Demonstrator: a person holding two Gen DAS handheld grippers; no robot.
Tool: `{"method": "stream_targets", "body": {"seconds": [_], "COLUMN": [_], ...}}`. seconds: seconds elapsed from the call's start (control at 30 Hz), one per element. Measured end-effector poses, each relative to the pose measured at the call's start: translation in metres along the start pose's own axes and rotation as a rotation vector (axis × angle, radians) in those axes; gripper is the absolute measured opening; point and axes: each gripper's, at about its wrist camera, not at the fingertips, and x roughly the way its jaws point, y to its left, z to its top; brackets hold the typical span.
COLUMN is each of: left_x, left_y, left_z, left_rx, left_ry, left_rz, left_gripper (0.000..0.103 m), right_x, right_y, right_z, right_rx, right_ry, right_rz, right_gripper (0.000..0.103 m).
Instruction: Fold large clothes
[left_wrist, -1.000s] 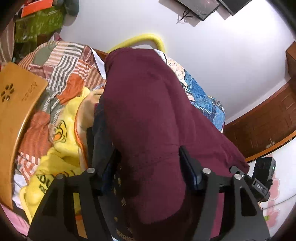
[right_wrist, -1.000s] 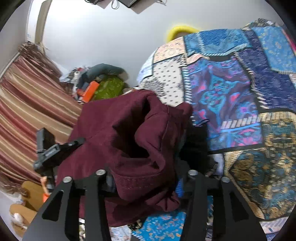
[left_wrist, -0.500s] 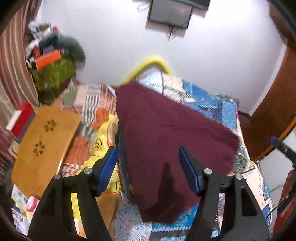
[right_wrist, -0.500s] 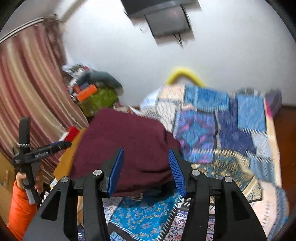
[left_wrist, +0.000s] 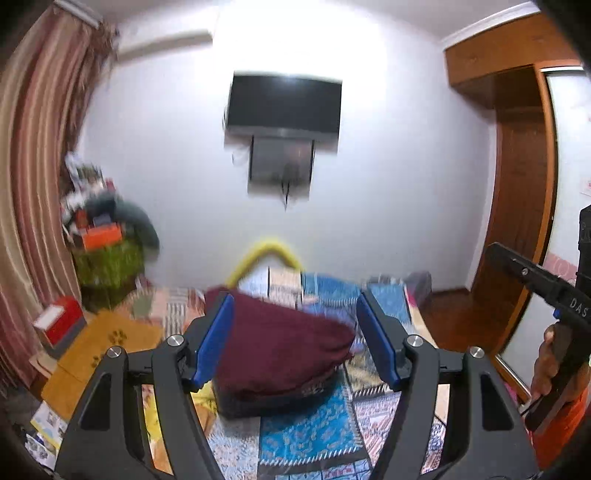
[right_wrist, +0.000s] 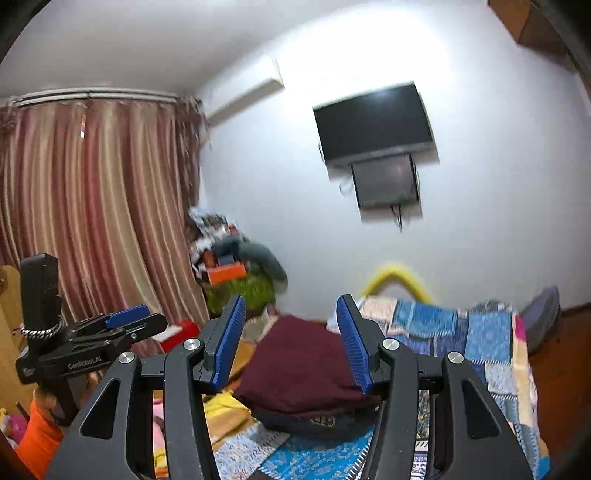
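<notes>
Nearest each lens, the left gripper (left_wrist: 295, 339) and right gripper (right_wrist: 290, 339) stand with blue pads spread and nothing between them. Beyond lies the folded maroon garment (left_wrist: 280, 347) atop a dark folded piece (right_wrist: 314, 419) on the patchwork bedspread (right_wrist: 487, 332). Farther off, a television (left_wrist: 283, 105) hangs on the white wall.

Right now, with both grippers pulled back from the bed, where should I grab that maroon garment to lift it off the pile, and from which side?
Probably the near hem of the maroon garment, coming in low from the near side. That edge overhangs the dark folded clothes beneath, so a finger can slip under it alone.
</notes>
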Motion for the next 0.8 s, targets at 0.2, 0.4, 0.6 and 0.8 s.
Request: {"method": "stream_targets", "body": {"seconds": [0.2, 0.4, 0.6, 0.8], "left_x": [-0.056, -0.076, -0.080, -0.080], "left_y": [-0.038, -0.051, -0.048, -0.045], "left_z": [-0.020, -0.044, -0.056, -0.064], "left_rx": [0.062, 0.049, 0.018, 0.001], "left_ry": [-0.148, -0.184, -0.193, -0.174], "left_rz": [0.066, 0.103, 0.166, 0.186], "left_gripper": [0.067, 0.073, 0.100, 0.102], "right_x": [-0.039, -0.039, -0.042, -0.042], "right_y": [0.034, 0.041, 0.044, 0.038], "right_z": [-0.015, -0.031, -0.035, -0.037], "right_rx": [-0.061, -0.091, -0.095, -0.076], "right_ry": [-0.092, -0.125, -0.128, -0.113], "right_rz": [-0.040, -0.101, -0.160, -0.188], "right_gripper": [0.054, 0.080, 0.099, 0.103]}}
